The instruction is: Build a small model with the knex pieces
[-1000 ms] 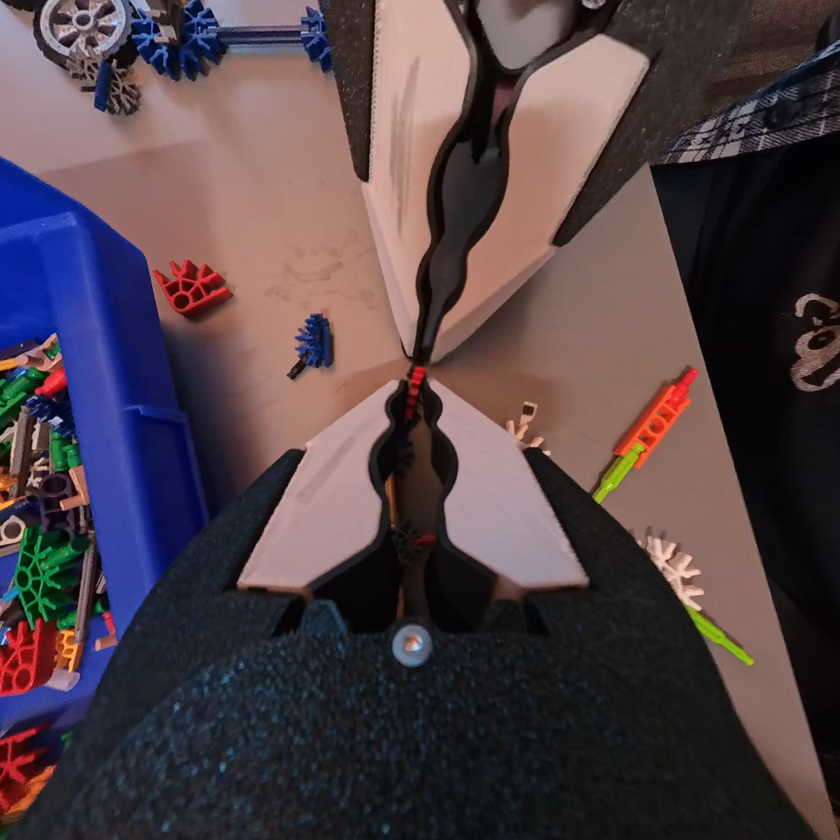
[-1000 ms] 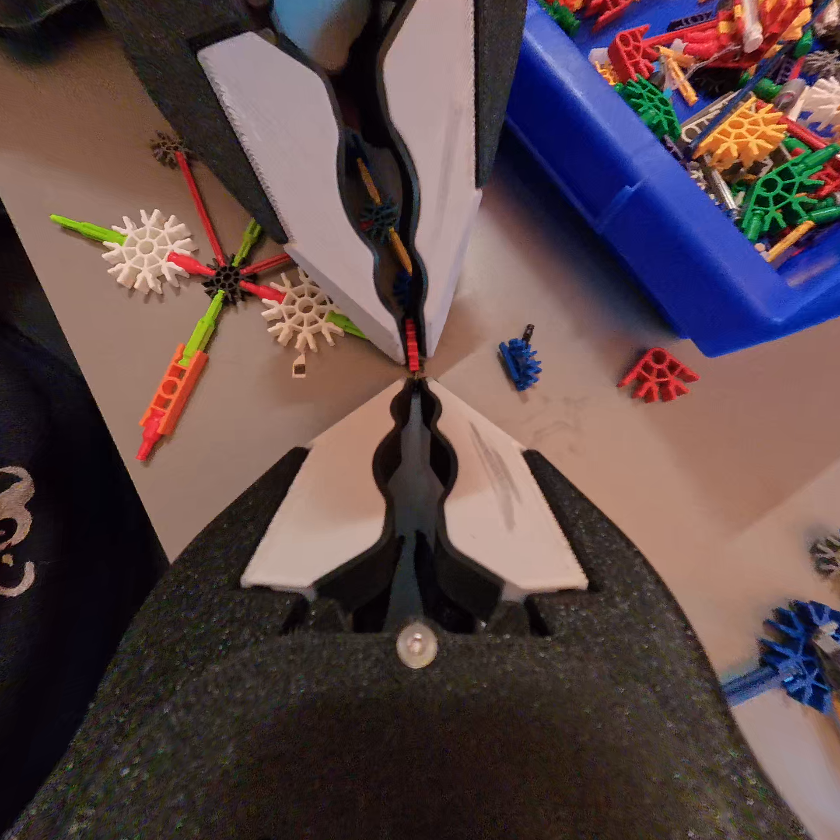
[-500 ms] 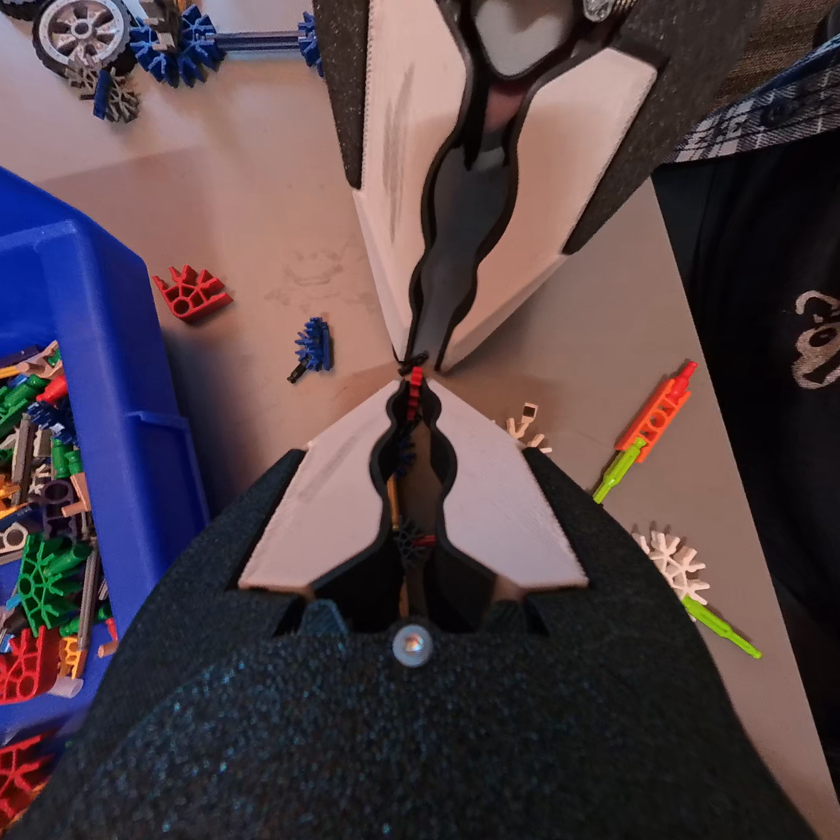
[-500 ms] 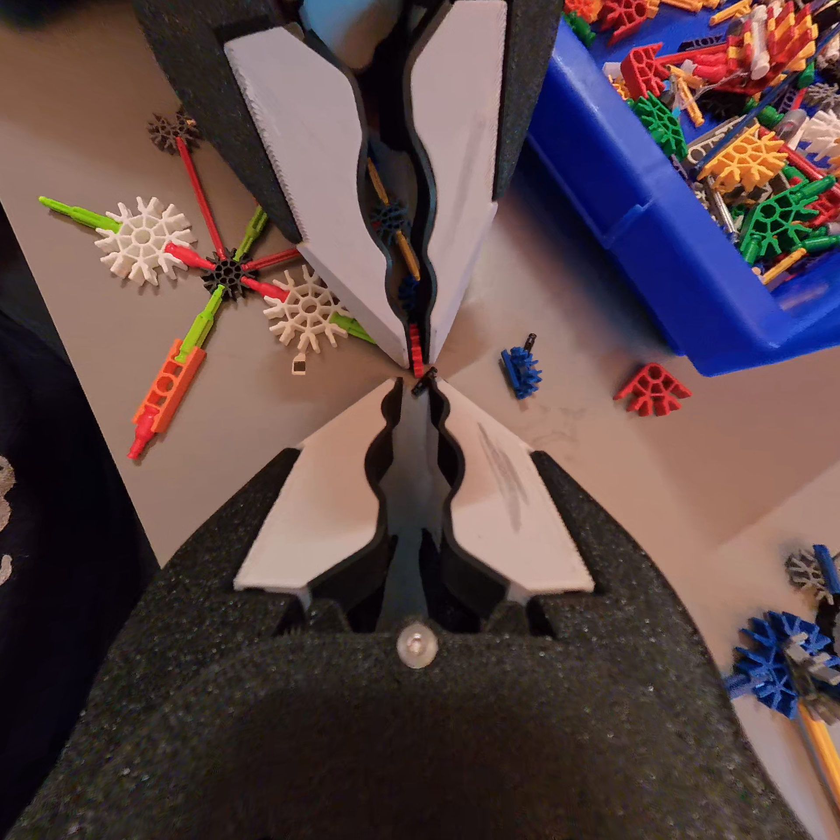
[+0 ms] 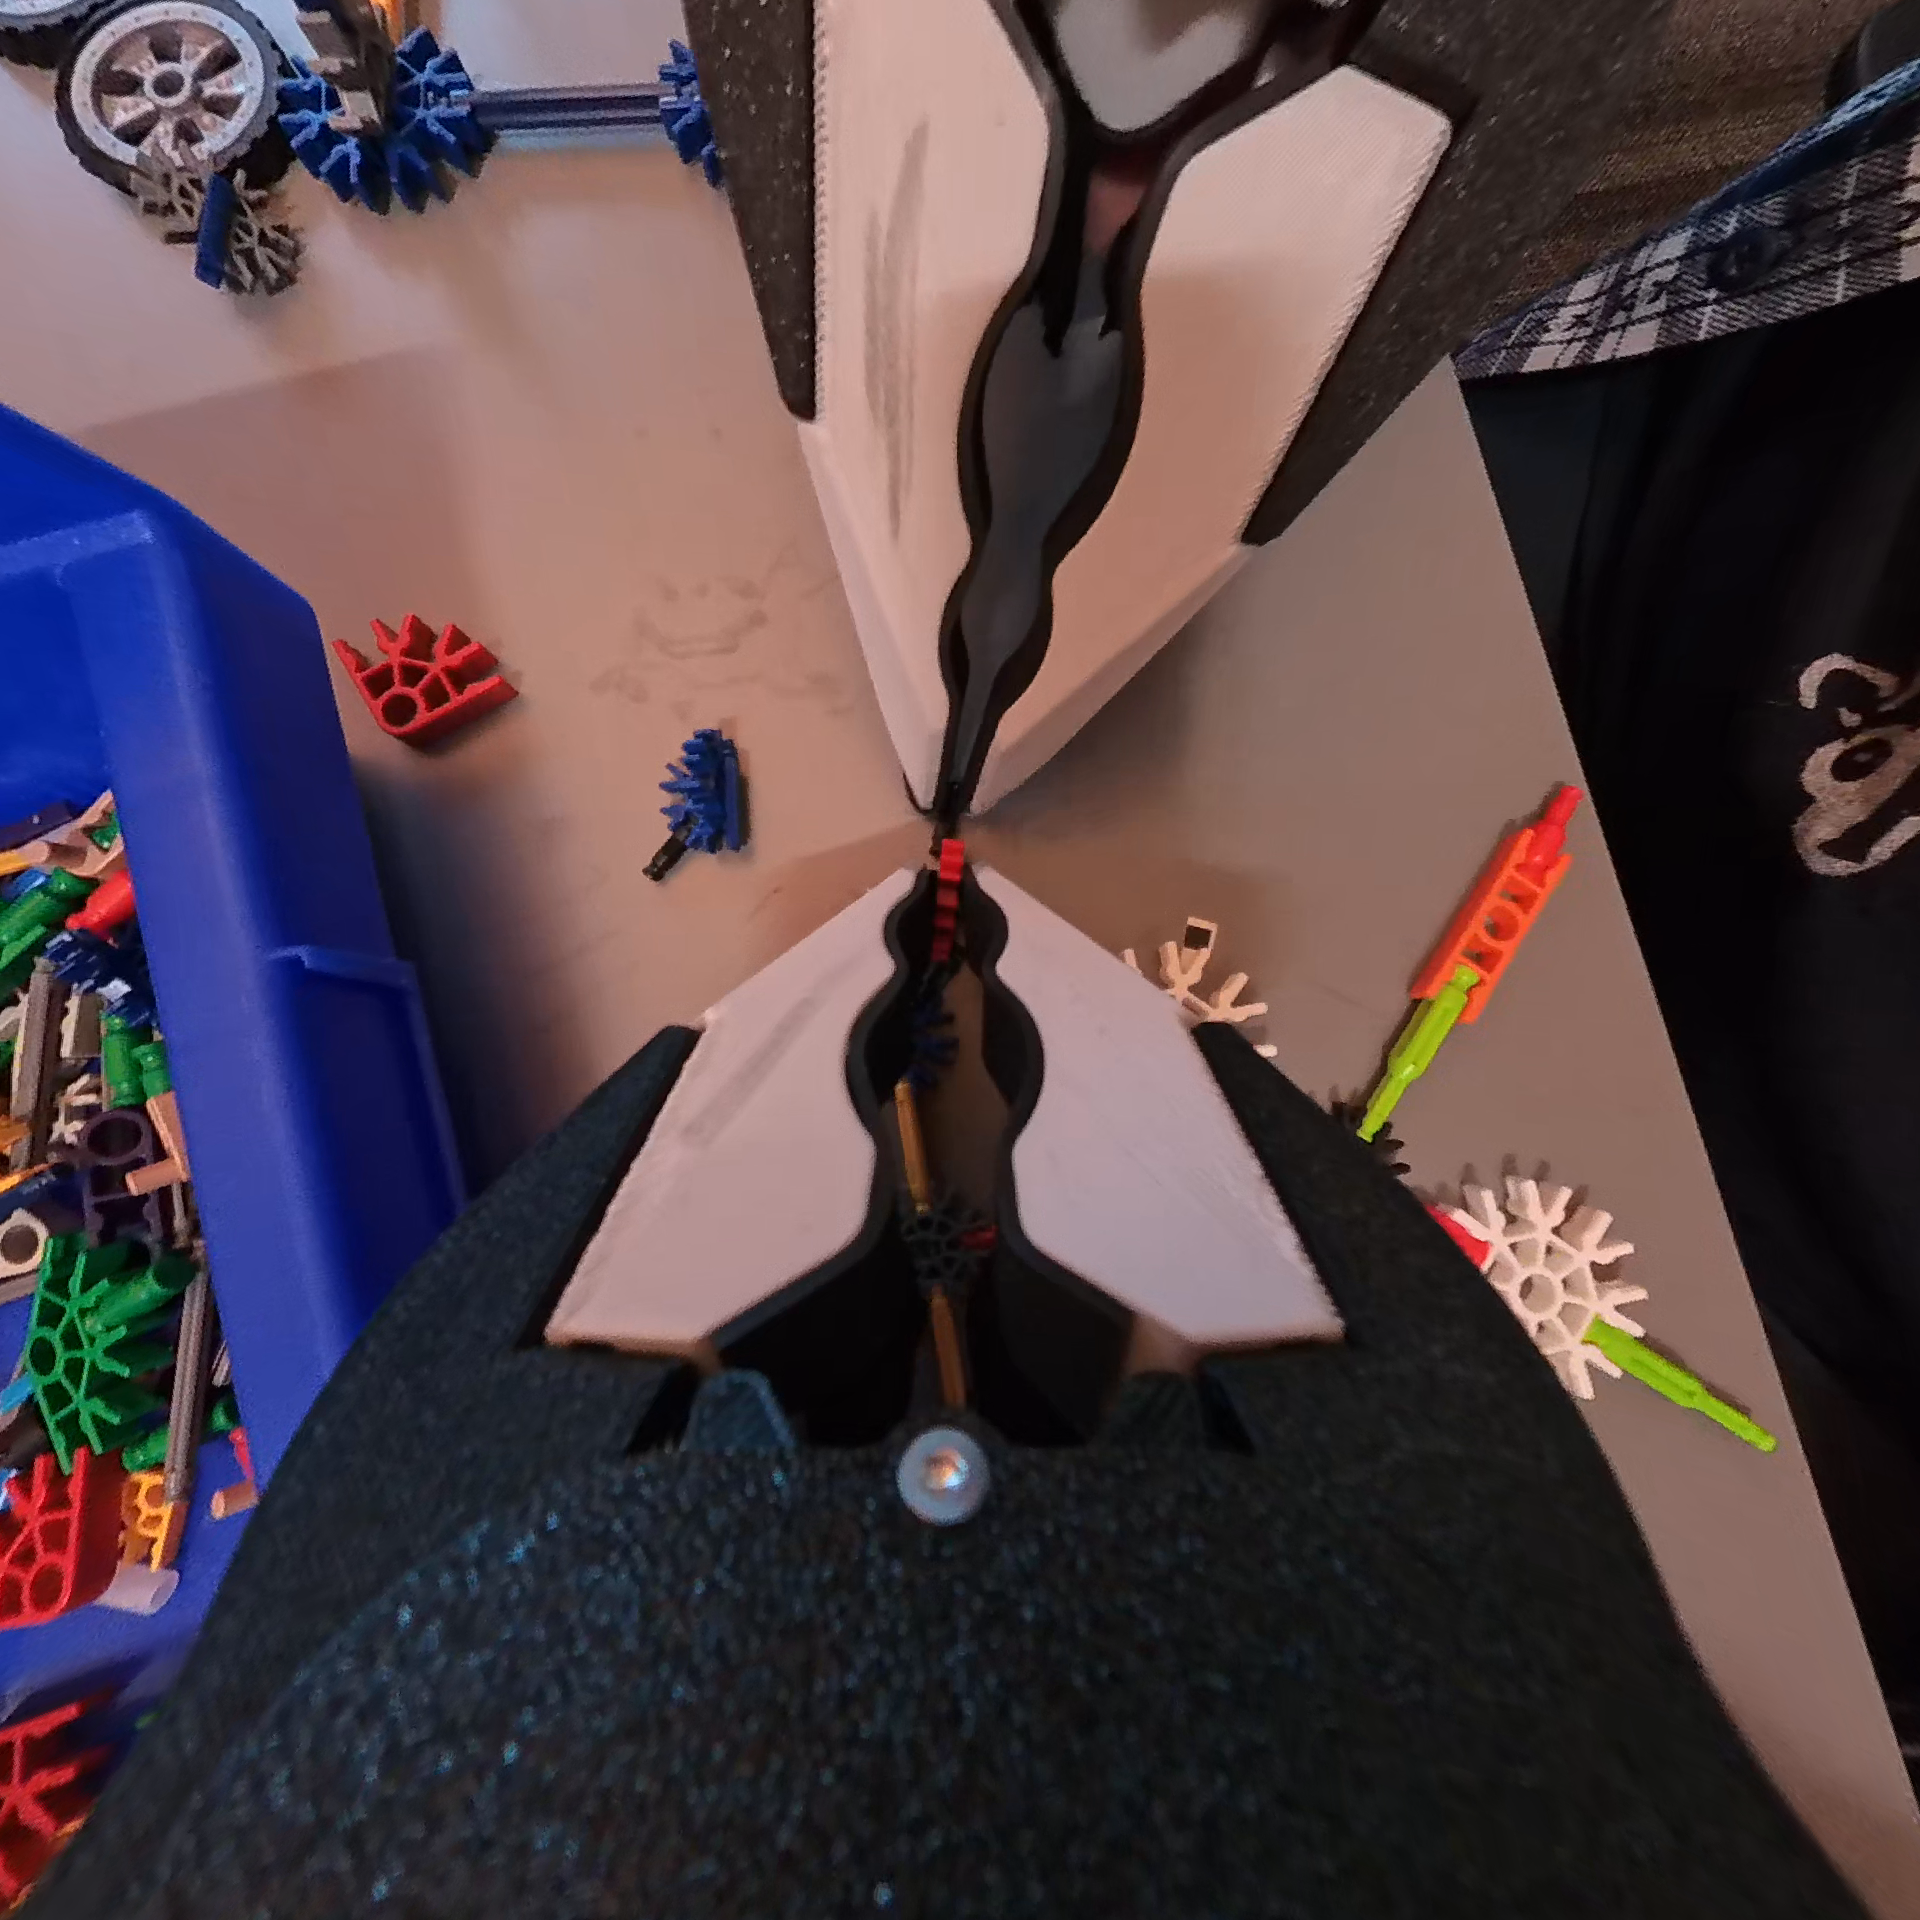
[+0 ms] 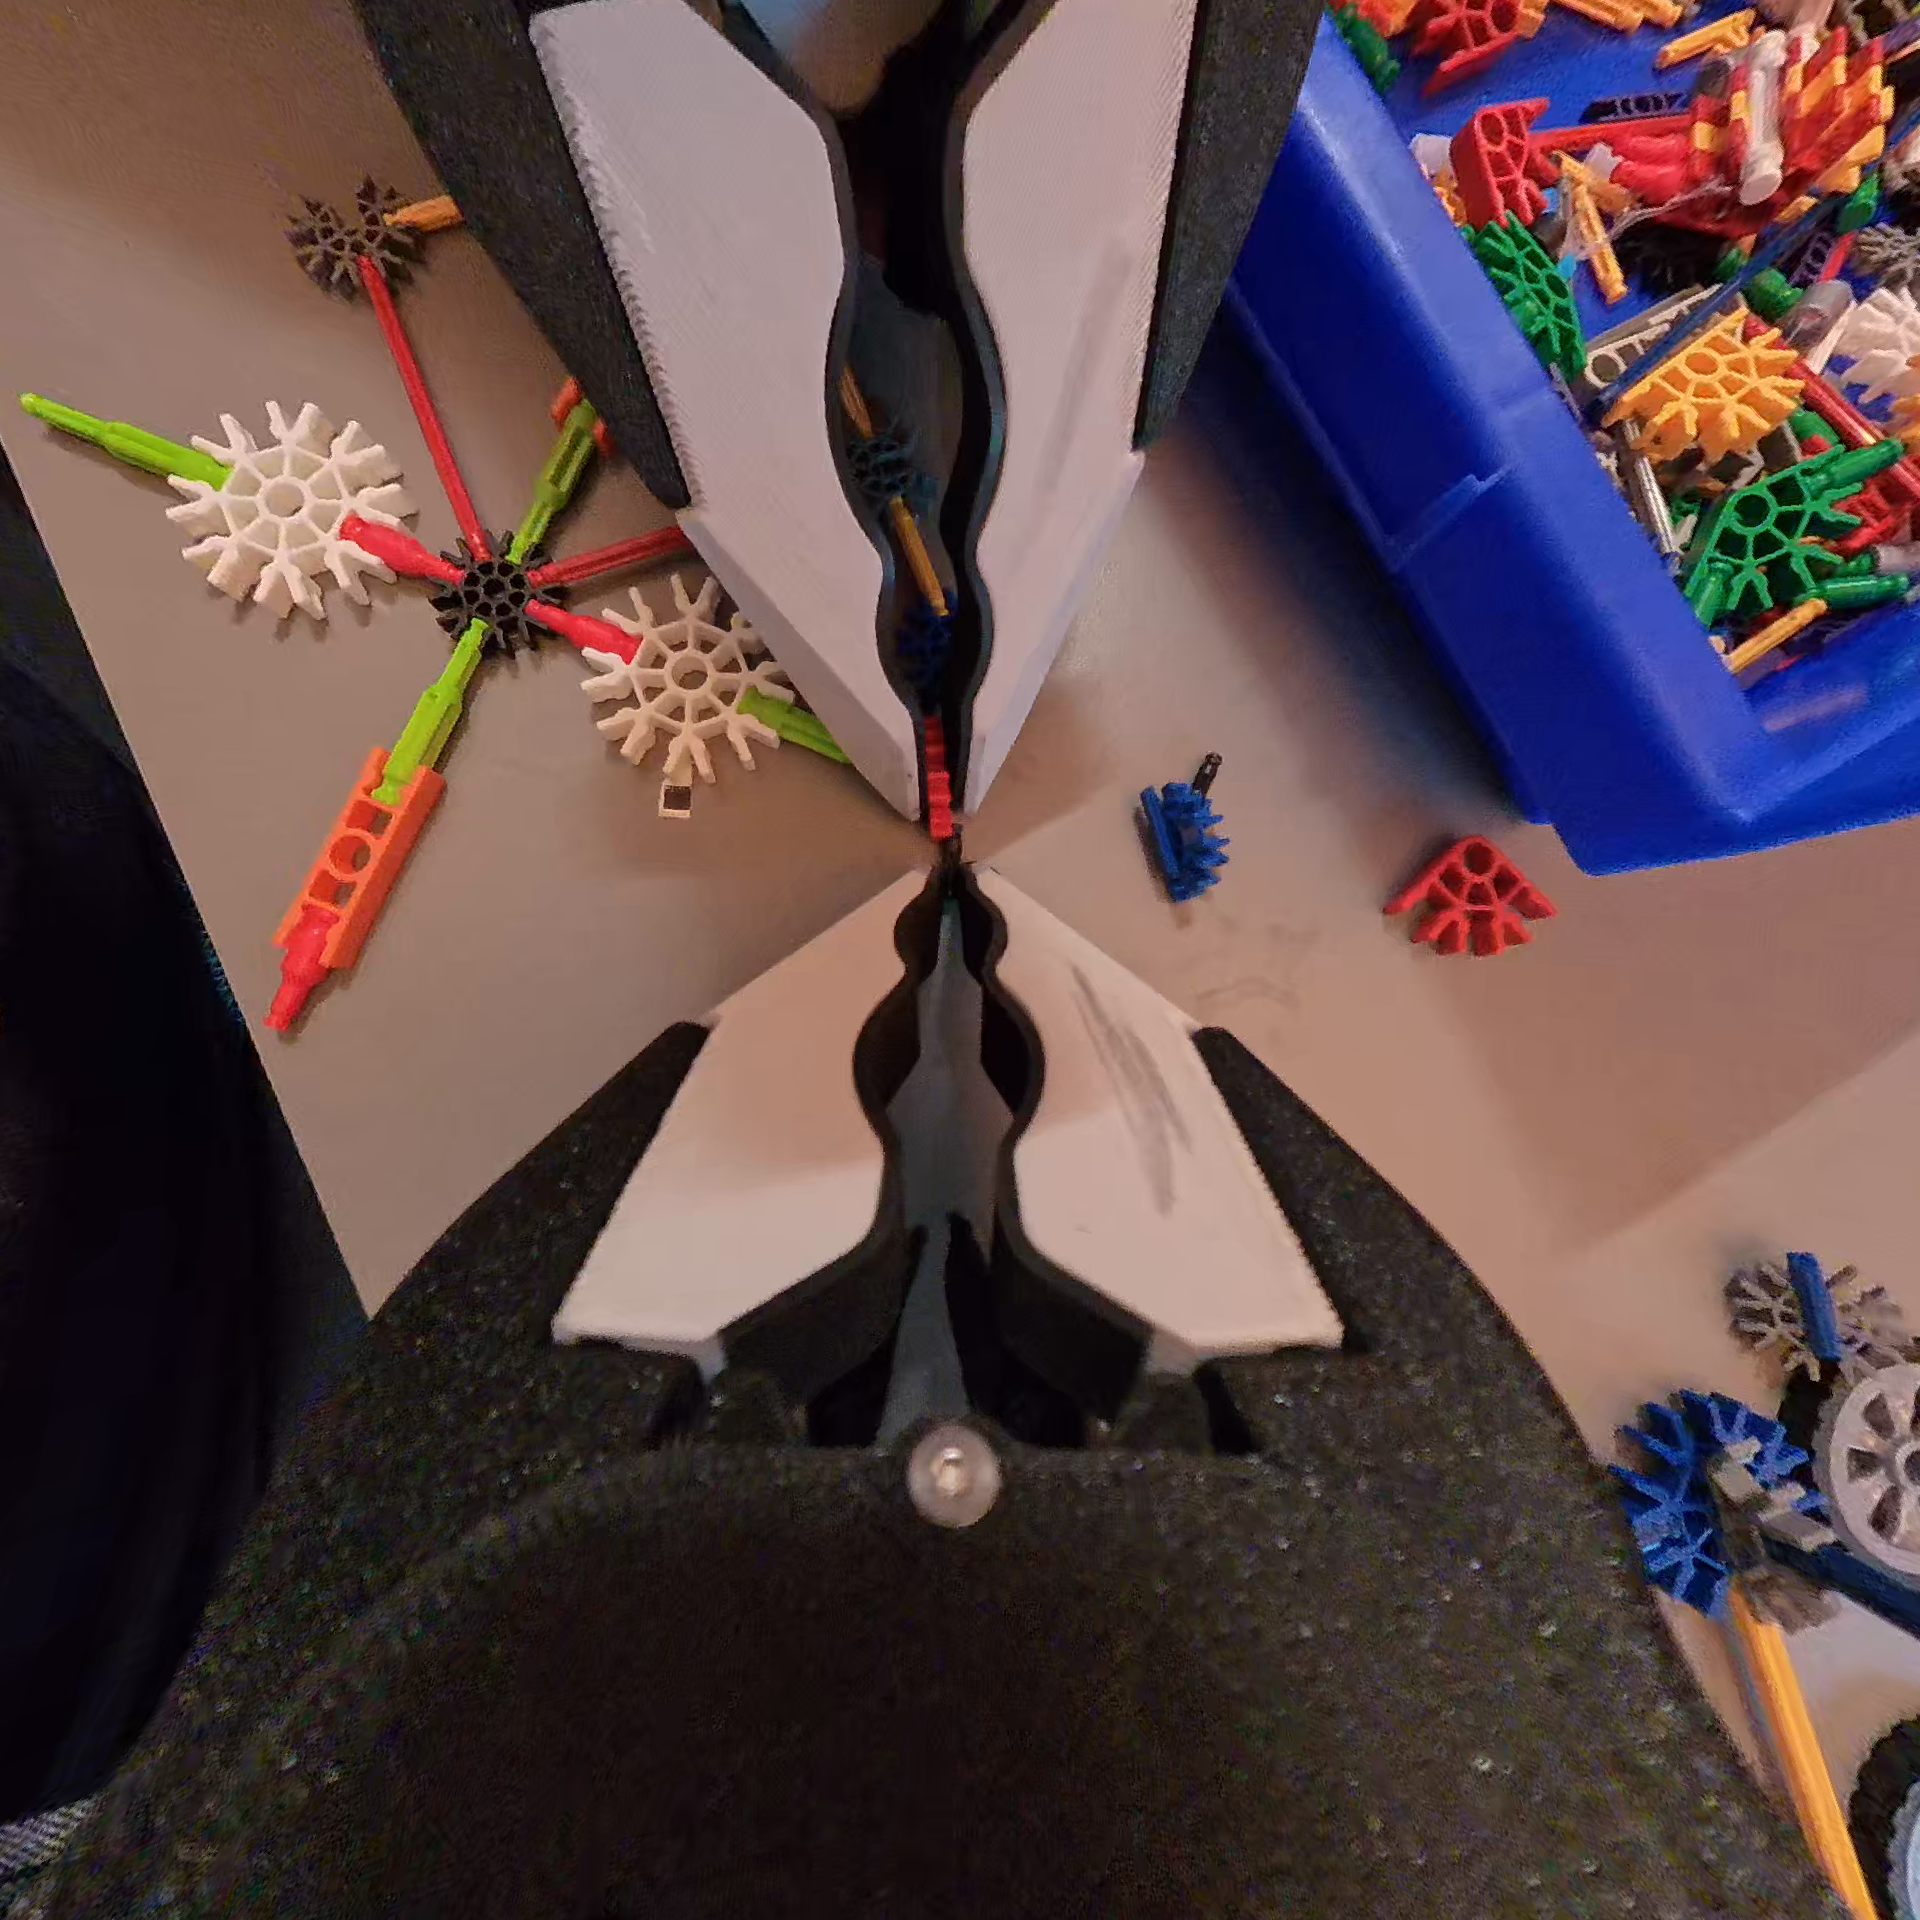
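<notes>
Two handheld grippers meet tip to tip above a tan surface (image 5: 1299,727) scattered with construction-toy pieces. The left gripper (image 5: 948,883), pointing forward and slightly down, is clamped on a thin toy assembly (image 5: 914,1132): a red connector at its tips, then a blue connector, a yellow rod and a black hub running back between the fingers. The right gripper (image 6: 948,878) faces it from the opposite side, its tips pressed nearly together on a small dark piece that touches the red end; what that piece is cannot be made out. A blue bin (image 6: 1455,499) heaped with pieces stands near. A red connector (image 6: 1470,896) and a blue connector (image 6: 1179,840) lie loose between bin and grippers, and a rod-and-snowflake star (image 6: 499,592) lies toward the surface's edge.
</notes>
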